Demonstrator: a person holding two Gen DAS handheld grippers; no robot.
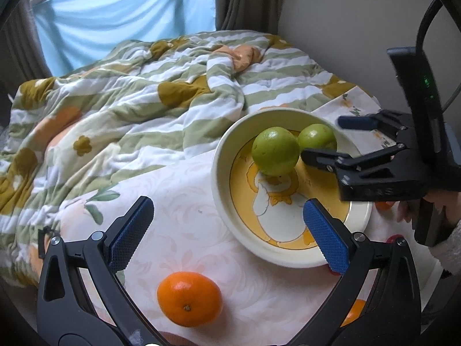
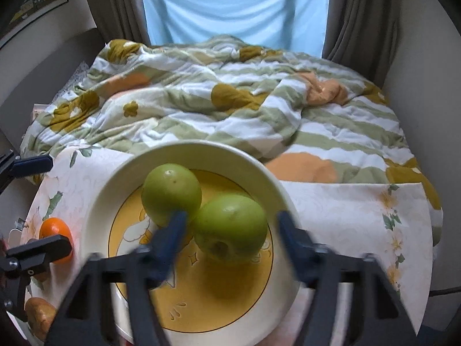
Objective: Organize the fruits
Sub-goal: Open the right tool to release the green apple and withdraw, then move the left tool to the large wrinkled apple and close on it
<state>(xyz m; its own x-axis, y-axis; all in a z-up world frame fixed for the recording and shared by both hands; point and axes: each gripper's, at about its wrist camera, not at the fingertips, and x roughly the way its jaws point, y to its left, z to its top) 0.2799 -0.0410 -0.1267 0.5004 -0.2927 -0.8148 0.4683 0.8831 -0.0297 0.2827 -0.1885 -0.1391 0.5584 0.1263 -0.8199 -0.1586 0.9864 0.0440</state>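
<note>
Sitting in the cream bowl (image 2: 95, 201) with the yellow cartoon bottom are two green fruits (image 2: 230, 227), touching each other, one toward the bowl's far side (image 2: 171, 193) and one nearer its middle. I am holding my right gripper (image 2: 230, 236) over the bowl with its jaws spread wide; the nearer green fruit is lying between the blue fingers (image 2: 170, 239), and I am seeing no pad pressing on it, so it is resting free on the bowl's floor. The fingers are blurred in the right wrist view. From the left wrist view the same gripper (image 1: 325, 138) is reaching in from the right over the bowl's rim (image 1: 222, 150), one finger beside each side of the right-hand green fruit (image 1: 315, 137). My left gripper (image 1: 227, 230) is also standing open, gripping nothing, its fingers straddling the near-left edge of the bowl, and an orange (image 1: 189, 298) is lying on the white floral cloth (image 1: 178, 190) just below and between them, outside the bowl. Another orange fruit (image 1: 351, 312) is peeking out behind the left gripper's right finger, mostly hidden. In the right wrist view a brownish fruit (image 2: 40, 314) is lying at the cloth's left edge. Beyond the bowl a rumpled green-striped quilt (image 2: 201, 109) is covering the bed, and a blue sheet (image 2: 230, 5) is hanging between grey curtains (image 2: 115, 3).
</note>
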